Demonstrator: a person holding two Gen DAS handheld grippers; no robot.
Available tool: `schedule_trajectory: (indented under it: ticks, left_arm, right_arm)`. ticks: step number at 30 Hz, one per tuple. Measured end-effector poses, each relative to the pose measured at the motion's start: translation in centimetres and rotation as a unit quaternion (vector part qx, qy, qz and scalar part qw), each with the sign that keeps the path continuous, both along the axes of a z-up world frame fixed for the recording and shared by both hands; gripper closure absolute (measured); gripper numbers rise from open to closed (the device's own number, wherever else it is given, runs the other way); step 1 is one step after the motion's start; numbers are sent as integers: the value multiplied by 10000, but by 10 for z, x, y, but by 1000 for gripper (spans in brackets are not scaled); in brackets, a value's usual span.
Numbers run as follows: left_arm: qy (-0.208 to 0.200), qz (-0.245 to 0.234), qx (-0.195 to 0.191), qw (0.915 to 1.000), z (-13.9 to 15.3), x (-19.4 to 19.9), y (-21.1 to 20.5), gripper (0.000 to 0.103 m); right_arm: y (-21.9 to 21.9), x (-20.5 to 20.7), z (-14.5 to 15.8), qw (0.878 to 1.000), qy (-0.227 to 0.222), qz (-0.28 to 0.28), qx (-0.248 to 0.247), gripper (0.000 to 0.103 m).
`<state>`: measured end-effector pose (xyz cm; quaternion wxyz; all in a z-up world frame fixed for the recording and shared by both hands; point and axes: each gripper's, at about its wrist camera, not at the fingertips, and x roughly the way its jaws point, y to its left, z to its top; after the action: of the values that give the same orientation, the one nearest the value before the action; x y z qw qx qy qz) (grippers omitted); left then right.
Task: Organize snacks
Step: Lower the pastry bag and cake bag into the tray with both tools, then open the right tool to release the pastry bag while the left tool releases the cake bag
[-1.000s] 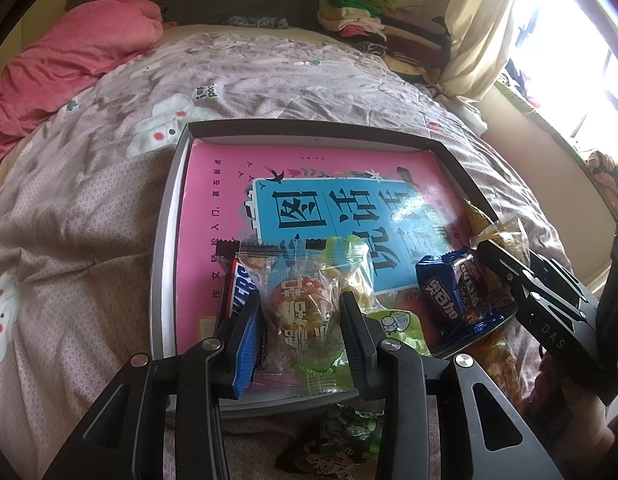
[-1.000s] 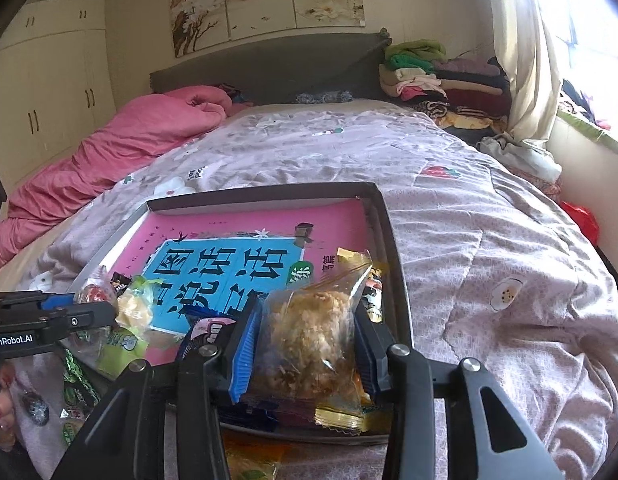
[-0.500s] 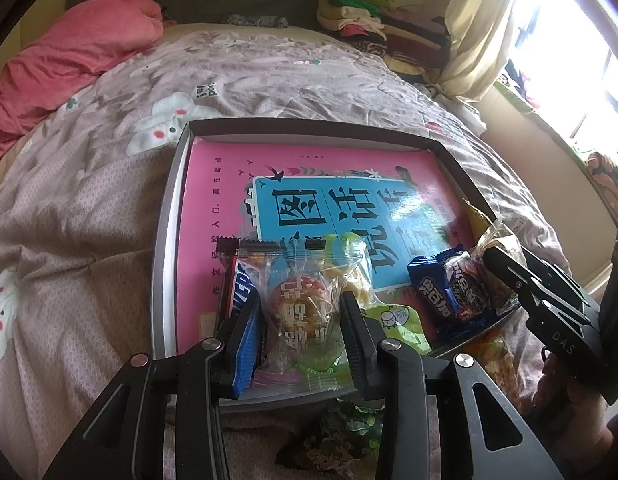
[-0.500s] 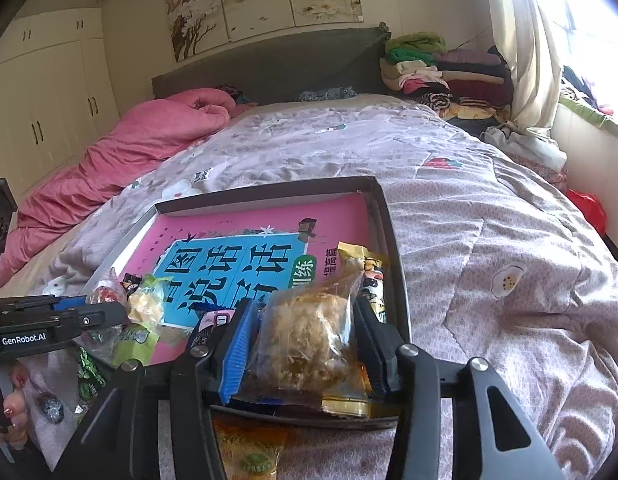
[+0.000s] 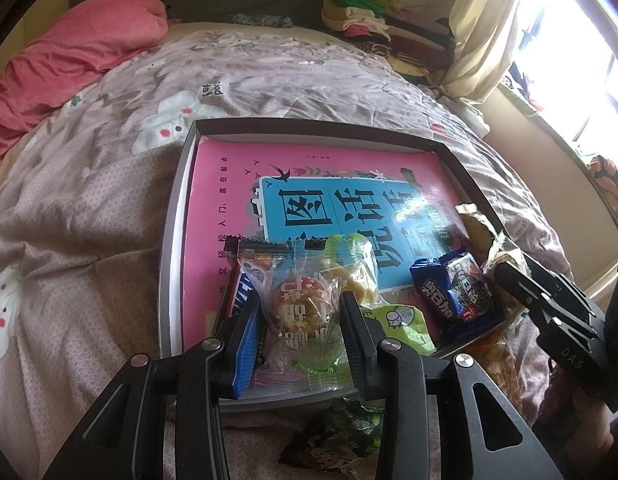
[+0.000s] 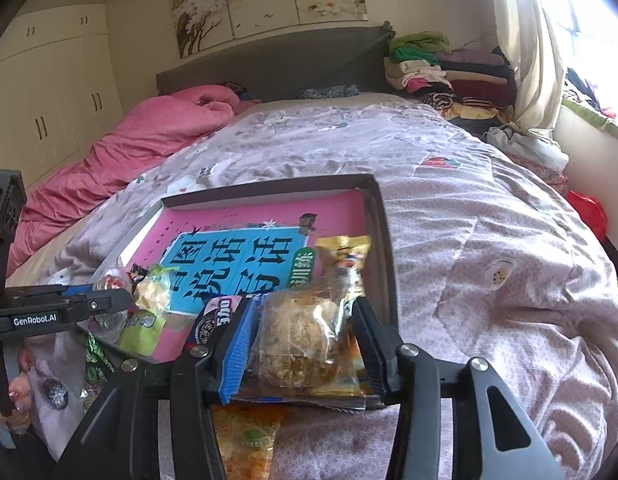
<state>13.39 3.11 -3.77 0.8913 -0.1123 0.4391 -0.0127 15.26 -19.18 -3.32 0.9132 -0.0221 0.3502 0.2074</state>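
A dark shallow tray lies on the bedspread with a pink and blue book inside. My left gripper is shut on a clear packet holding a red-orange snack, low over the tray's near edge. Beside it lie a chocolate bar, a pale yellow candy bag, a green packet and a blue biscuit packet. My right gripper is shut on a clear packet of flaky cake over the tray's near right corner, above a yellow packet.
An orange packet lies on the bedspread just under the right gripper, and a dark green wrapper lies under the left one. A pink duvet is heaped at the far left, folded clothes at the headboard. A hand holds the left gripper.
In the left wrist view the right gripper has drawn back slightly toward the near right with its cake packet. The left gripper and its packet have not moved.
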Motion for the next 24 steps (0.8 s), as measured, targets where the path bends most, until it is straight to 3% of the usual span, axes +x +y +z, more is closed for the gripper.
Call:
schedule_trajectory:
  ticks: [20,24]
  left_arm:
    - [16,1,-58,10000,0,1,1,62]
    - [14,11,-69,10000,1,1,2,57]
  right_arm:
    - [15,11,-10,9999,-107,30,-32,54]
    - [13,10,-8,9999,-136,22,24,54]
